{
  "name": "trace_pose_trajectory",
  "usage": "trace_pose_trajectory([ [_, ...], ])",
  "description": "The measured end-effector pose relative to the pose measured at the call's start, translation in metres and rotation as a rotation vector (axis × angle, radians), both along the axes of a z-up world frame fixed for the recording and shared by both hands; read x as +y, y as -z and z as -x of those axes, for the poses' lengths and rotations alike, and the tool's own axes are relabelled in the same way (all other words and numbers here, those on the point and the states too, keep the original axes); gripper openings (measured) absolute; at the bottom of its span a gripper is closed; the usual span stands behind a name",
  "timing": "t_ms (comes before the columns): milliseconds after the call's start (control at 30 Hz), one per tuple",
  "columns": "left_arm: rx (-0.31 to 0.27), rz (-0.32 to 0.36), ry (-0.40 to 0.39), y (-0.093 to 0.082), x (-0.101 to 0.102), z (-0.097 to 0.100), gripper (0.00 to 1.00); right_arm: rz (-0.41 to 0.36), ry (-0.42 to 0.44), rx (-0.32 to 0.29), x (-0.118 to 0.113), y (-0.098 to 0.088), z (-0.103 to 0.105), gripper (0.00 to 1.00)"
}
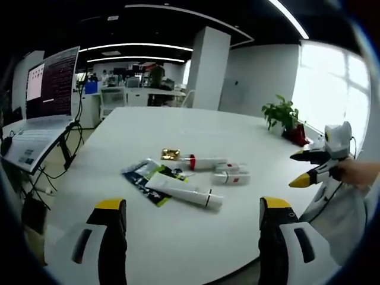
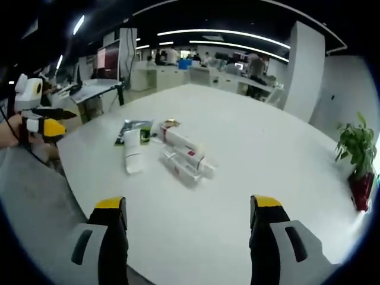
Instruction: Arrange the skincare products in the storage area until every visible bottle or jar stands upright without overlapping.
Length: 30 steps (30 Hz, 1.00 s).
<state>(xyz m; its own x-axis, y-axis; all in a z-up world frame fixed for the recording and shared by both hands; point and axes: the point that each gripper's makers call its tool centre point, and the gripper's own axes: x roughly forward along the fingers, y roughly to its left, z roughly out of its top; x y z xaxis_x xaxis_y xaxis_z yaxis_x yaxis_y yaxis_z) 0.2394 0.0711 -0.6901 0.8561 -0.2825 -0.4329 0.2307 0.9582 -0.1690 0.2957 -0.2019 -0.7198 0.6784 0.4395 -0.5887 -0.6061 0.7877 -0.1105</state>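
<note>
Left tool (image 1: 193, 217) gaping, small tubes (image 1: 233, 174) indistinct

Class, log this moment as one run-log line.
left gripper: open, empty | right gripper: open, empty | tubes: lying flat on table | none upright

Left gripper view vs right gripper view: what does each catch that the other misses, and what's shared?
Left gripper view: a laptop on a stand at the table's edge, with the right claw at the side, open.

Right gripper view: the left claw at the side, open.

Shared: the white table, a pile of lying tubes and a dark sachet, and a potted plant.
</note>
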Motion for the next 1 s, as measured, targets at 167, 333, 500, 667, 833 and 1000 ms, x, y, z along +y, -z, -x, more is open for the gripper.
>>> trace_pose_trajectory([
  [167,0.002,0.001,-0.001,0.0,0.0,0.0,0.85,0.009,-0.012,0.003,0.001,0.002,-0.002,0.85],
  [333,-0.001,0.004,-0.003,-0.001,0.001,0.0,0.85,0.025,-0.033,-0.006,0.004,0.0,-0.012,0.85],
  [500,-0.004,-0.002,-0.001,-0.001,0.001,-0.001,0.85,0.045,-0.068,-0.021,0.01,-0.007,-0.028,0.84],
  [667,-0.002,0.009,-0.001,-0.001,0.001,-0.001,0.85,0.069,-0.122,-0.025,0.02,-0.01,-0.045,0.83],
  [833,0.001,0.013,-0.001,0.001,0.002,-0.001,0.86,0.104,-0.205,0.012,0.033,-0.006,-0.056,0.8],
  [1000,0.004,0.015,-0.004,0.002,0.003,-0.001,0.85,0.133,-0.264,0.041,0.047,0.0,-0.07,0.75],
])
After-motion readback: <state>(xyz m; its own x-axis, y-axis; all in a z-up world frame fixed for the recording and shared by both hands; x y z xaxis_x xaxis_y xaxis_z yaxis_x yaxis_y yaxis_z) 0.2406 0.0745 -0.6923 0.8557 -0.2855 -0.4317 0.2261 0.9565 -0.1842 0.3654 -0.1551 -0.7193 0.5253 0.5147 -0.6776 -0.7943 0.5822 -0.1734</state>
